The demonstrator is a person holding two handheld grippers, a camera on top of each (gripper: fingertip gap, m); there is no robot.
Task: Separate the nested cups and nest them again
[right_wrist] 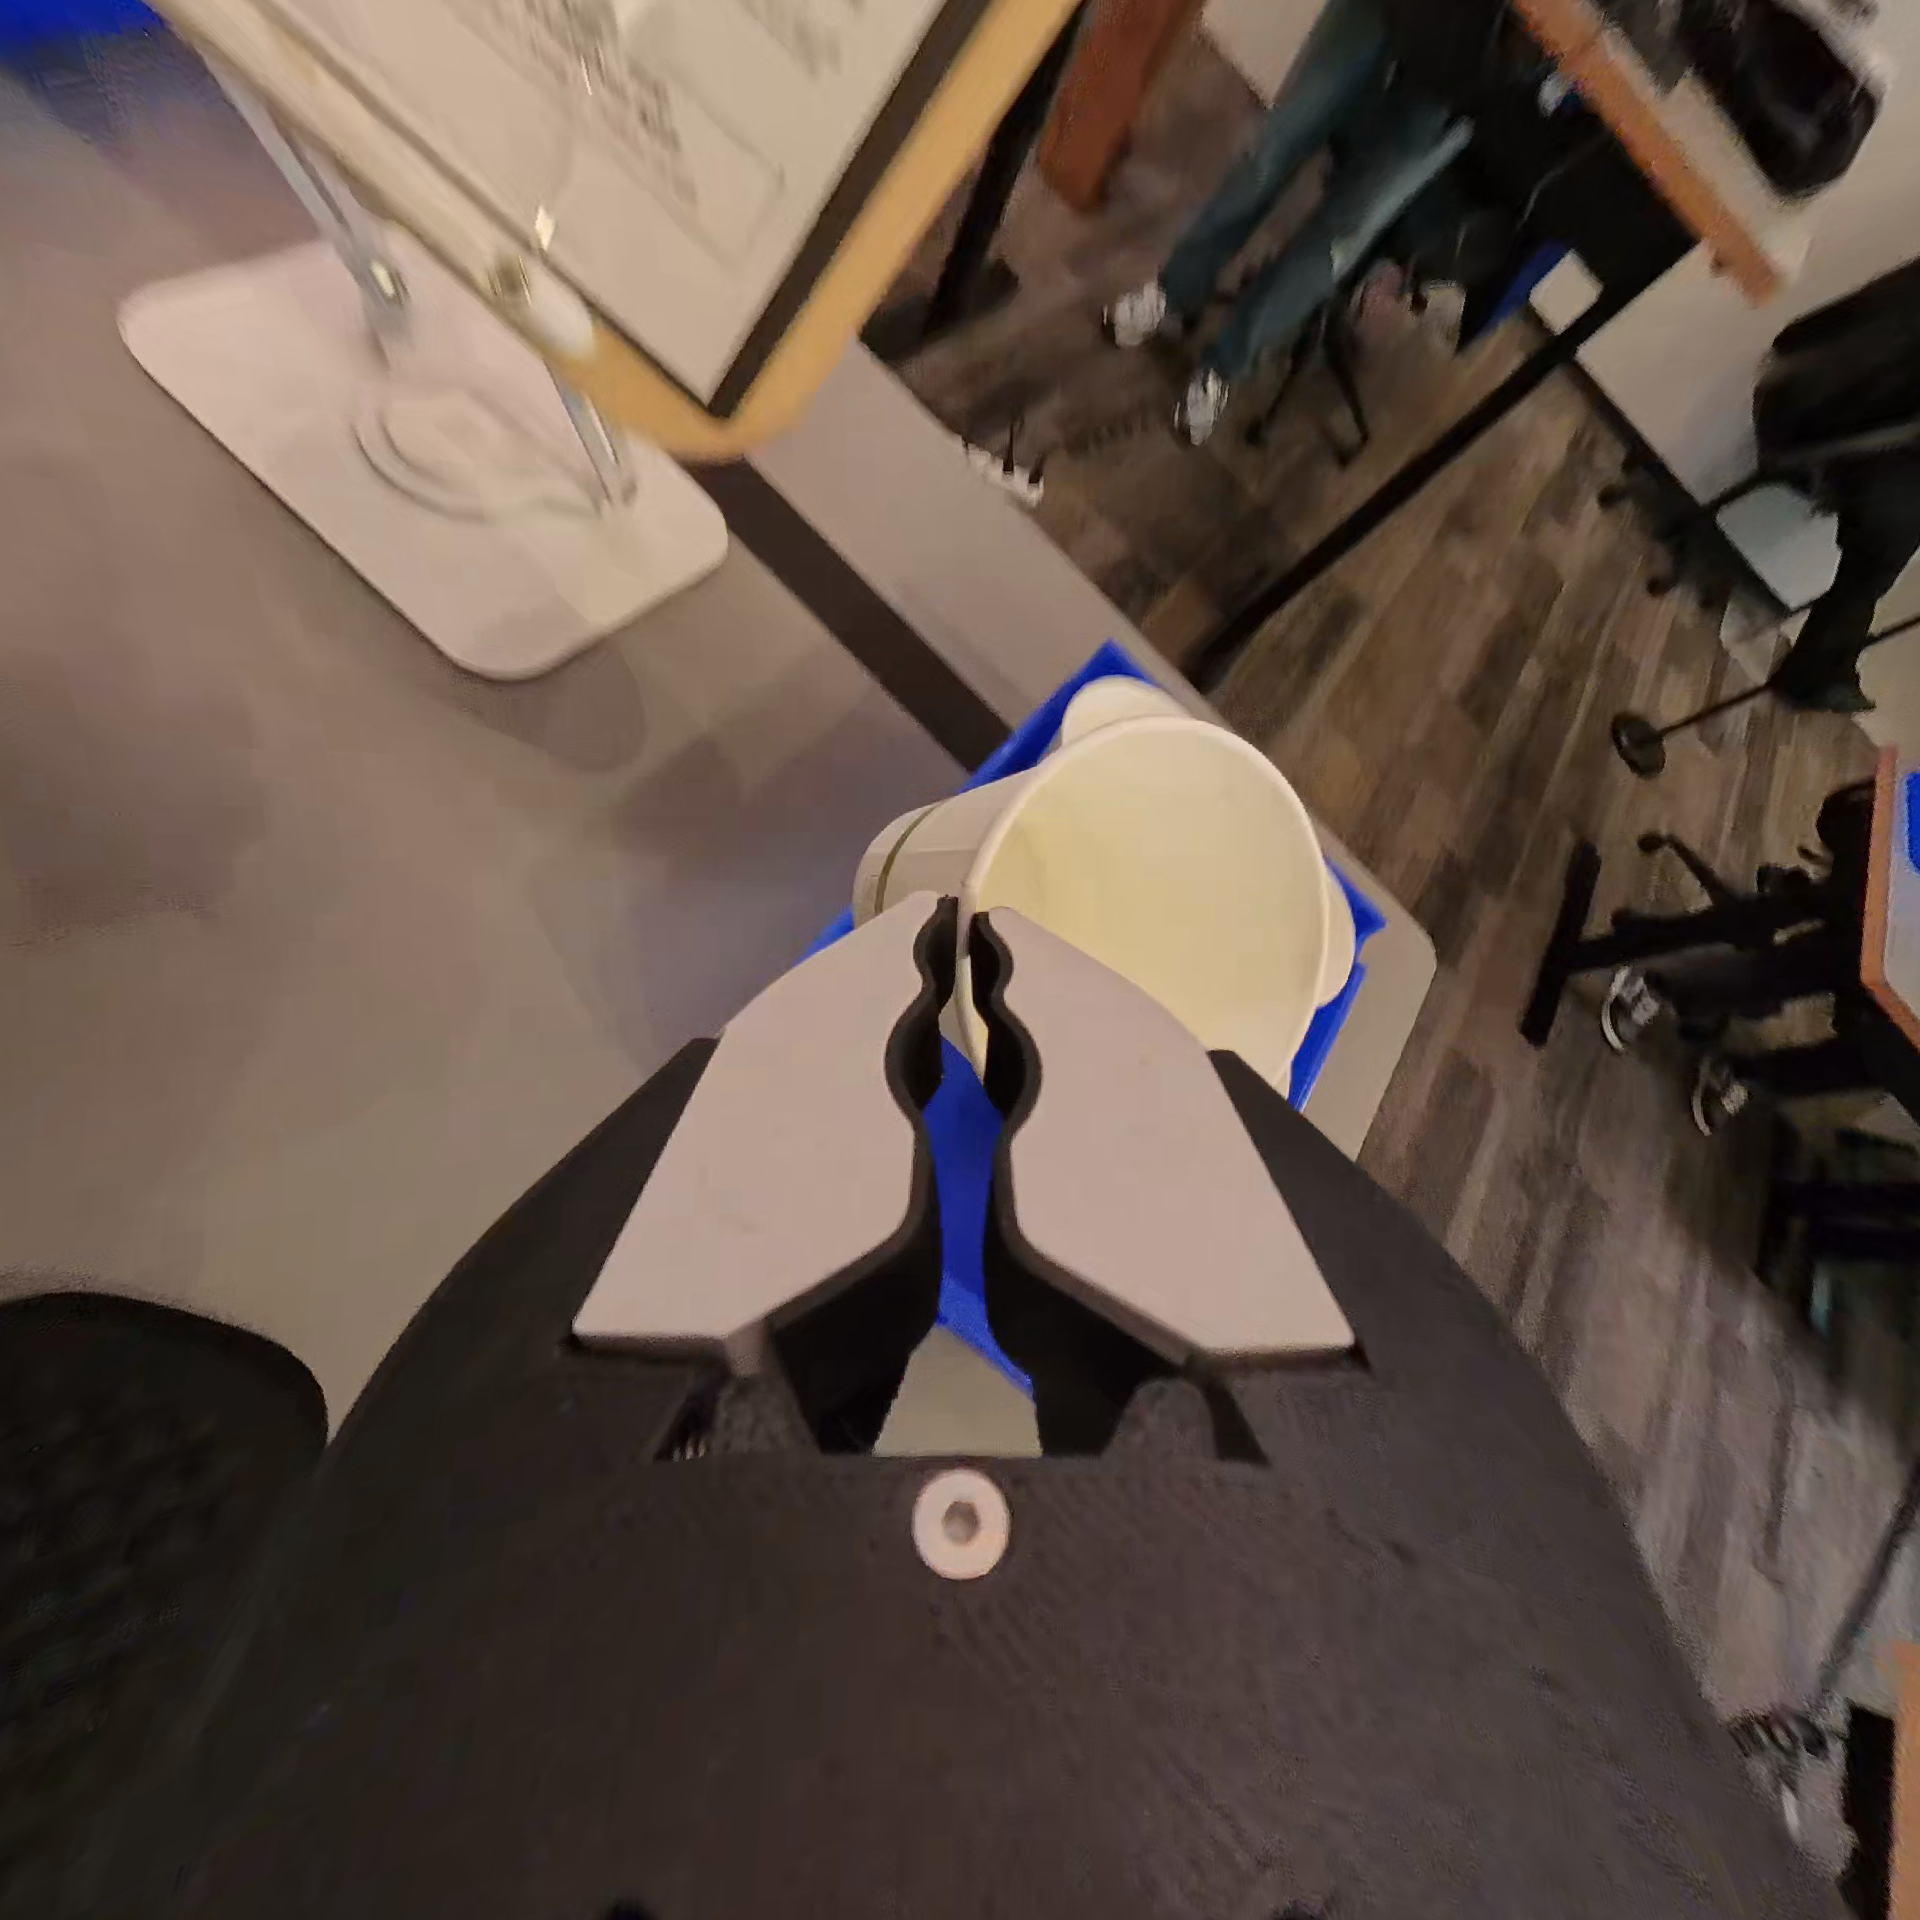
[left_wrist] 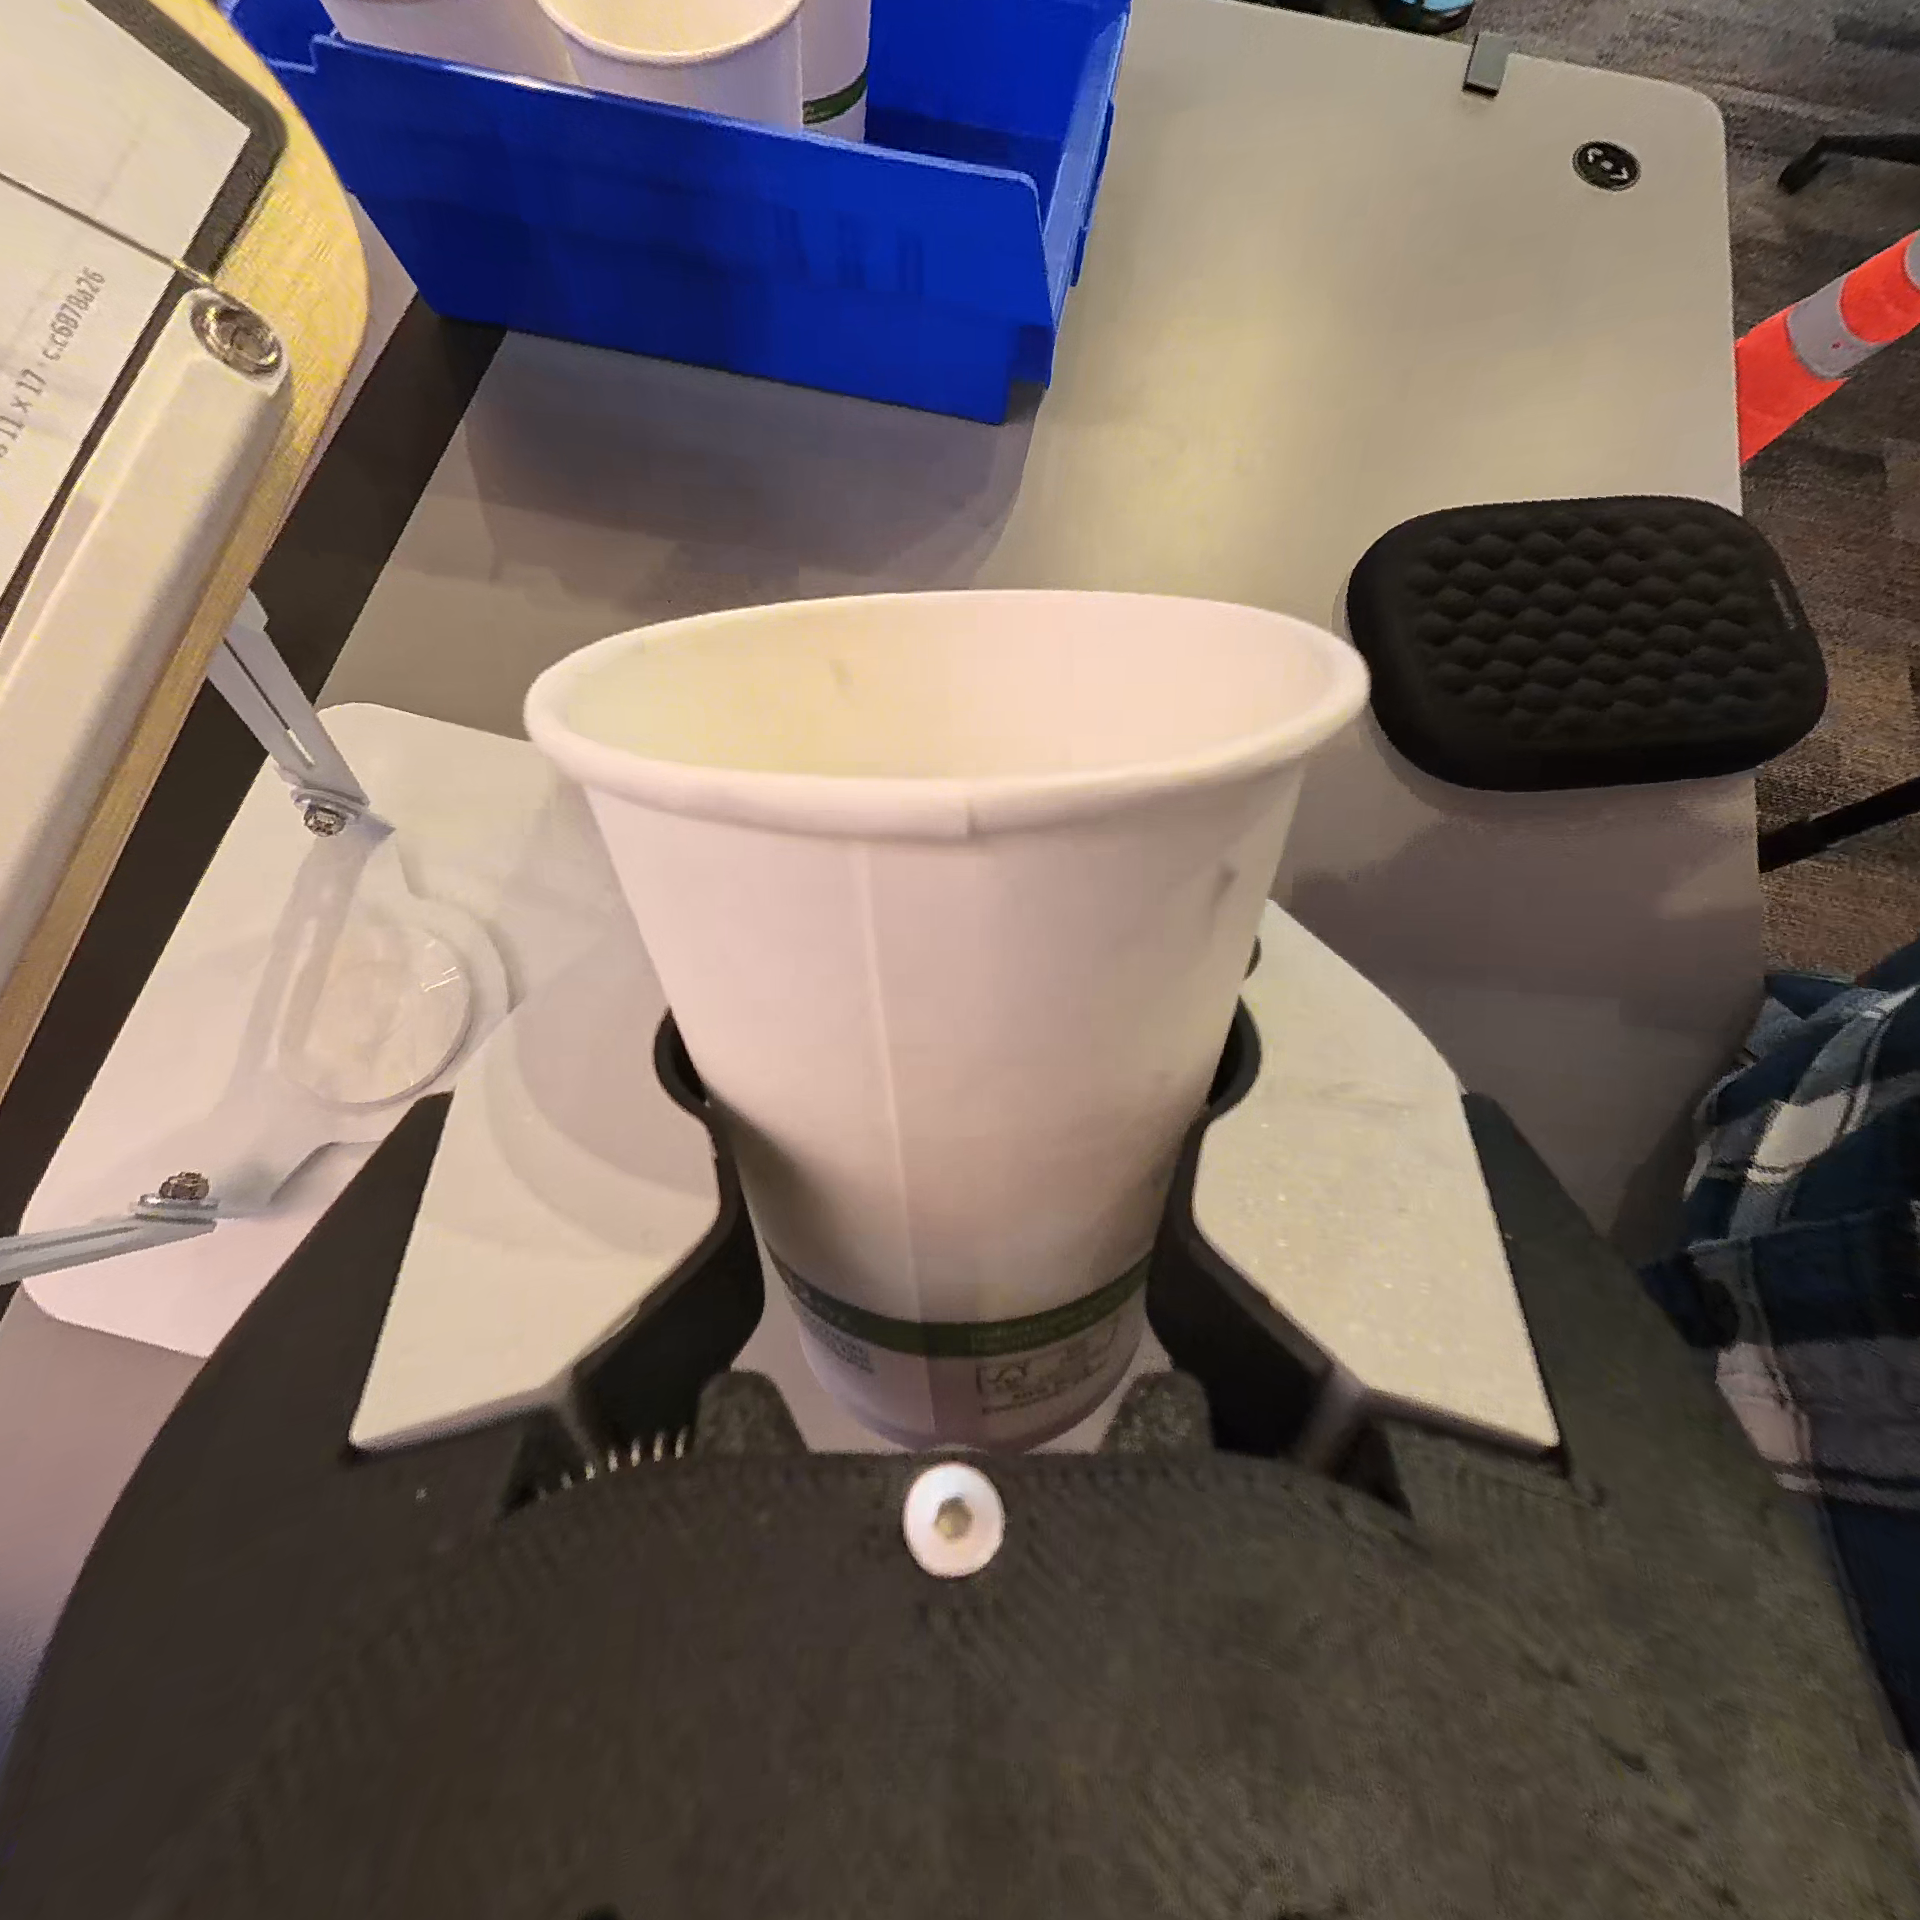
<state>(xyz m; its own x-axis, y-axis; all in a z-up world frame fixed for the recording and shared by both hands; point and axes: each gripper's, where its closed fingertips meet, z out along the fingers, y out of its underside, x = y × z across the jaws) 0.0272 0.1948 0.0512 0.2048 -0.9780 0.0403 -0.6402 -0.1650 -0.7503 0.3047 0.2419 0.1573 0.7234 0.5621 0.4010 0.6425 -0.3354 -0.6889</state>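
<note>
Filling the centre of the left wrist view, a white paper cup [left_wrist: 935,987] is clamped upright by the left gripper [left_wrist: 956,1049], whose jaws are pressed on its lower wall above a green band. A blue bin [left_wrist: 727,239] with more white cups [left_wrist: 675,52] is seen at the upper middle, a black pad [left_wrist: 1579,644] at the right. In the right wrist view, the rim of a second cup [right_wrist: 1143,894] is pinched by the nearly closed right gripper [right_wrist: 966,935] above the blue bin; it seems tilted, though blur softens the edges.
</note>
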